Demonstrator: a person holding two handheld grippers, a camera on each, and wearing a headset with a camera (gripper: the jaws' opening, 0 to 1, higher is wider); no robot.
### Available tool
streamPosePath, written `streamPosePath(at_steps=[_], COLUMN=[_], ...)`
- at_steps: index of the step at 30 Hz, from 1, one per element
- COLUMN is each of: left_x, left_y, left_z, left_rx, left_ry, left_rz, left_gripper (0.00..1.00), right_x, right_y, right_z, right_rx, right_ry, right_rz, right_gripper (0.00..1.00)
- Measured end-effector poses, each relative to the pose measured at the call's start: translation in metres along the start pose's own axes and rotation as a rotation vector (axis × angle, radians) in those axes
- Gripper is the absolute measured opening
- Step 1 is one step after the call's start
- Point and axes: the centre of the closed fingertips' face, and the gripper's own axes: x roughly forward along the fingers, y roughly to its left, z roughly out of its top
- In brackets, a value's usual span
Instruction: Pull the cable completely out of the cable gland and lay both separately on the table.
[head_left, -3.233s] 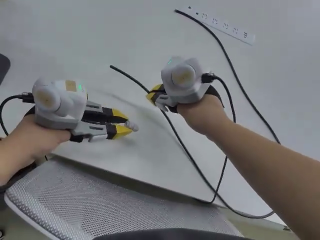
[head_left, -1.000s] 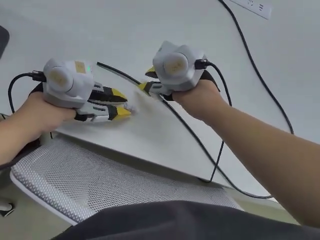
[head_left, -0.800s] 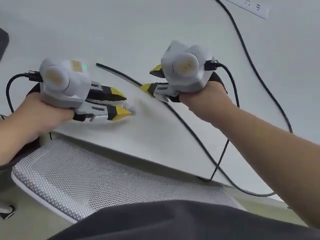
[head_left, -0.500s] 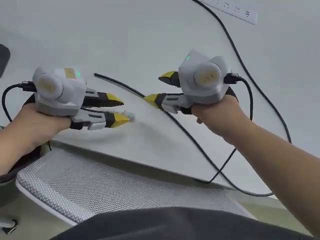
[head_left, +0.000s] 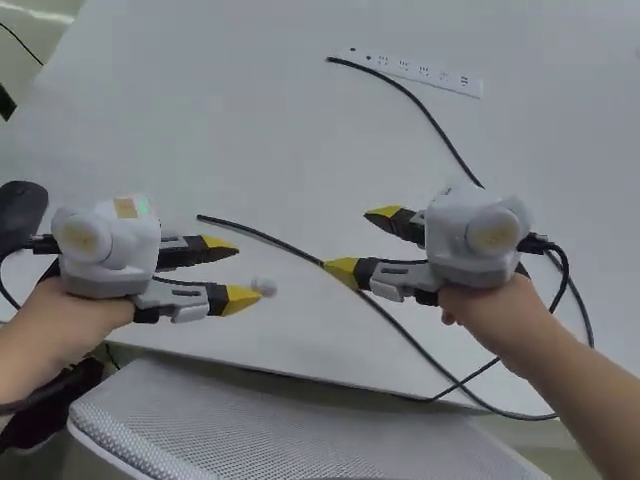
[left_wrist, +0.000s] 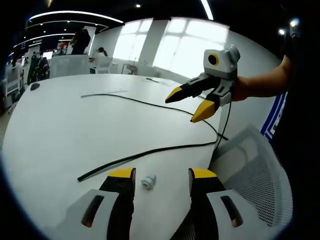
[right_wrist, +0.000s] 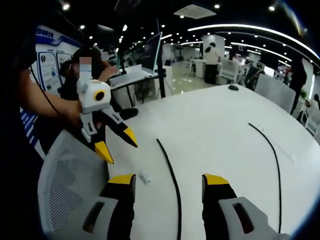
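While both grippers hang over the white table (head_left: 250, 130), count it up: one cable gland (head_left: 265, 288) and one black cable (head_left: 275, 245), lying apart on the tabletop. The small white gland sits just off the tips of the left gripper (head_left: 242, 270), and in the left gripper view it lies between the jaws, touching neither. Those jaws are spread and hold nothing. The right gripper (head_left: 350, 238) is spread wide too, also empty, and its own view has the cable running up between its jaws. Left hand (head_left: 60, 320) and right hand (head_left: 490, 310) aim the grippers at each other, tips well apart. A second black cable (head_left: 440, 140) leaves the one power strip (head_left: 410, 70).
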Motion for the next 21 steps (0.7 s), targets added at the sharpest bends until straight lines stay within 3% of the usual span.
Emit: streamPosePath(at_steps=[6, 12, 21], left_x=[-0.011, -0.025, -0.041], left_y=[-0.009, -0.008, -0.001], left_z=[0.009, 0.013, 0.013], left_rx=[-0.004, -0.019, -0.021], left_ry=[-0.006, -0.024, -0.038], left_rz=[0.008, 0.044, 0.083], left_gripper=[0.50, 0.59, 0.71], right_x=[-0.031, -0.061, -0.081], right_y=[-0.003, 0.003, 0.011], right_z=[-0.005, -0.013, -0.038], right_rx=[0.092, 0.140, 0.189], right_ry=[-0.069, -0.125, -0.150], right_rz=[-0.041, -0.063, -0.081], right_gripper=[0.60, 0.70, 0.85])
